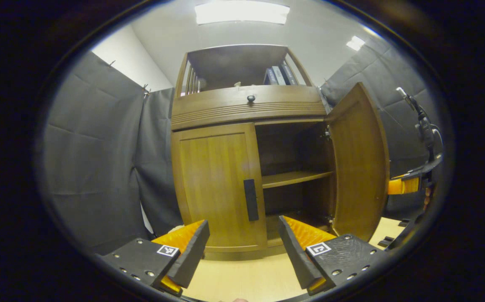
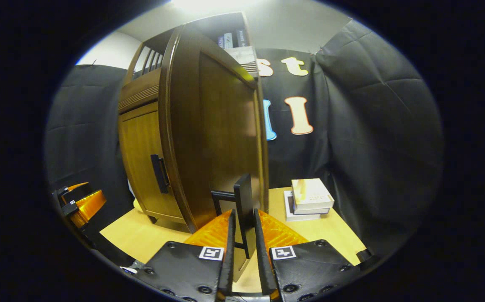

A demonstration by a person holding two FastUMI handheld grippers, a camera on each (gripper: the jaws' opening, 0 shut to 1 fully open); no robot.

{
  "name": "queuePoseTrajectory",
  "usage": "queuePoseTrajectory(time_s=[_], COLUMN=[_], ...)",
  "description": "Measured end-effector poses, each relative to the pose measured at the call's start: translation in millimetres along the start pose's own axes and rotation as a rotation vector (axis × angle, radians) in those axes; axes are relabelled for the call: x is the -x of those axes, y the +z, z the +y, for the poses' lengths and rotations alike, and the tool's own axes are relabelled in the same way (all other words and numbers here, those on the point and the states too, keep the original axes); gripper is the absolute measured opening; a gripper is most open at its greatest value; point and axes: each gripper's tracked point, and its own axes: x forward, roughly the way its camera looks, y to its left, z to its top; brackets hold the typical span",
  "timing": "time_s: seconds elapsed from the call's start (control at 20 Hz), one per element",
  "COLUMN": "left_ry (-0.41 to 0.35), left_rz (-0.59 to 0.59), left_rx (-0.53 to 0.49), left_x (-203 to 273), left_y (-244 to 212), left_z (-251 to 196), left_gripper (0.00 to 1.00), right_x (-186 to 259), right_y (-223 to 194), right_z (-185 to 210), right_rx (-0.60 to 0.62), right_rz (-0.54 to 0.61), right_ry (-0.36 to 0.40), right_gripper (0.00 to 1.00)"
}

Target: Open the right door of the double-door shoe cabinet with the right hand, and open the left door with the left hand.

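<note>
Left gripper view, left to right. Grey cloth wall (image 1: 95,147) on the far left. My left gripper (image 1: 242,247) hangs released, fingers spread wide apart, gripping nothing, in front of the brown wooden double-door shoe cabinet (image 1: 246,107), which stands on a pale wooden table top (image 1: 246,277). Left door (image 1: 219,184) shut flat, its dark upright bar handle (image 1: 251,199) near the inner edge, above the gap between my fingers and apart from them. A small dark round knob (image 1: 251,98) sits on the band above the doors. Books (image 1: 279,75) stand on the open upper shelf. Right half of the cabinet is open: dark inside, one wooden shelf board (image 1: 295,178) across it. Right door (image 1: 362,163) swung well out. Beyond its edge, my right gripper (image 1: 404,185) shows in part.

Right gripper view, left to right. My left gripper (image 2: 81,203) low at the far left, apart from the cabinet. Shut left door (image 2: 144,163) with its handle (image 2: 158,173). Open right door (image 2: 221,138) stands edge-on towards me. My right gripper (image 2: 242,241) is clenched on the right door's dark upright handle (image 2: 242,209), one finger pressed to each side. A small stack of pale books (image 2: 309,199) lies on the table by the cloth wall.
</note>
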Motion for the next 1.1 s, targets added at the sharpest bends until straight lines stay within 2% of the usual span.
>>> queuePoseTrajectory(time_s=[0.3, 0.55, 0.6, 0.7, 0.75, 0.85, 1.05, 1.1], left_ry=[-0.034, -0.043, -0.042, -0.034, -0.027, -0.018, -0.012, -0.011], left_rz=[-0.002, -0.006, -0.001, 0.006, 0.009, 0.016, 0.024, 0.027], left_rx=[-0.016, -0.033, -0.031, -0.032, -0.037, -0.037, -0.035, -0.037], left_x=[-2, -22, -28, -42, -51, -70, -108, -119], left_y=[8, 6, 5, 2, 2, 2, -3, -4], left_z=[-25, -29, -27, -23, -19, -14, -7, -6], left_gripper=[0.95, 0.95, 0.95, 0.95, 0.95, 0.95, 0.95, 0.95], right_x=[7, 16, 21, 35, 44, 59, 87, 92], right_y=[6, 4, 4, 7, 9, 13, 17, 20], right_z=[-53, -58, -62, -78, -79, -80, -83, -79], right_rx=[-0.032, 0.000, 0.014, 0.007, -0.020, -0.073, -0.053, -0.047], right_rz=[-0.013, 0.003, -0.002, -0.011, -0.015, -0.035, -0.069, -0.076], right_ry=[-0.066, -0.089, -0.107, -0.162, -0.167, -0.169, -0.213, -0.217], right_gripper=[0.17, 0.17, 0.26, 0.27, 0.30, 0.53, 1.00, 0.98])
